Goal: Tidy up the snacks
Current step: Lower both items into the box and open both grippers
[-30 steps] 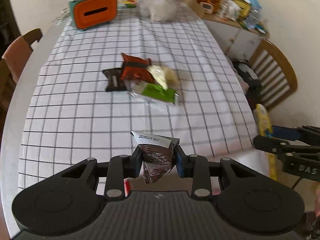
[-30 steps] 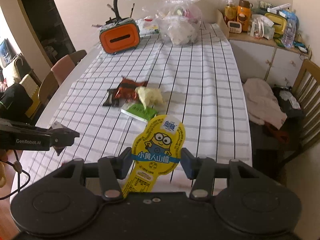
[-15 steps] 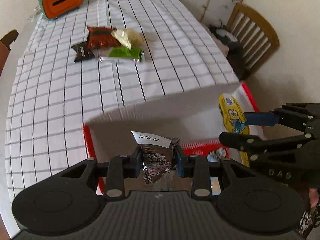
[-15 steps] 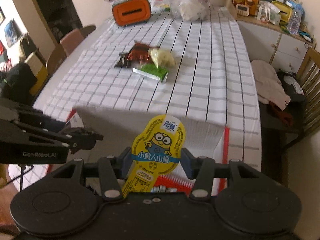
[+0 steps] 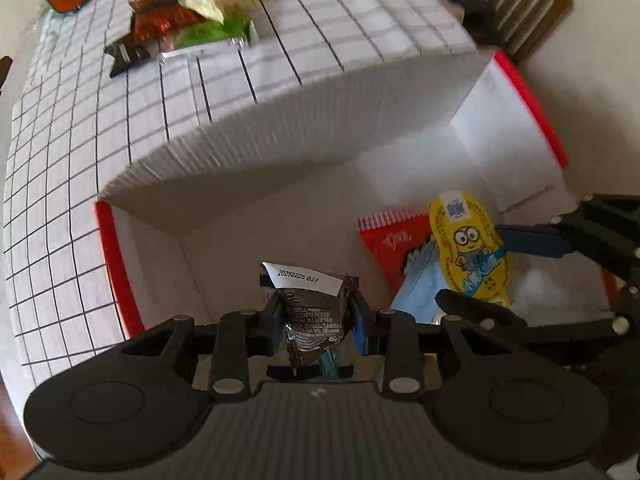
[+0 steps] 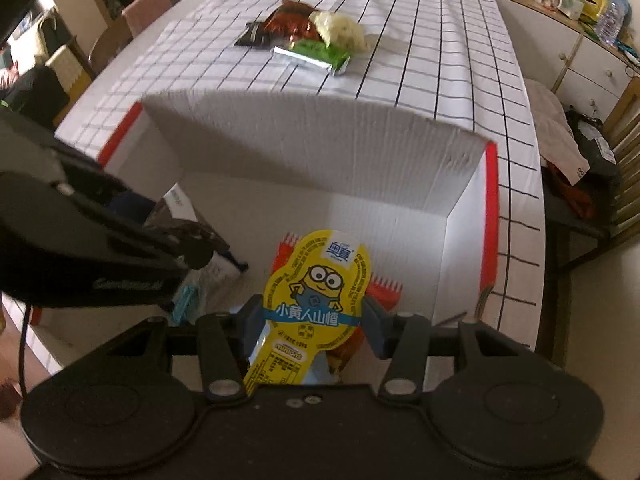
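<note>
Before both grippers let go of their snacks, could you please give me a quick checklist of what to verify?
1. Left gripper shut on dark packet: ok.
2. Right gripper shut on yellow minion snack: ok.
3. Both grippers over the open white box: ok.
4. Grippers apart from each other: ok.
5. Room left on the box floor: ok.
6. Snack pile on the tablecloth packed: not ok.

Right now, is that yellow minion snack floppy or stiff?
Probably fairly stiff: the yellow minion snack stands flat and upright between the right tool without drooping. It looks thin, so likely light. Its glossy face may be a bit slippery.
</note>
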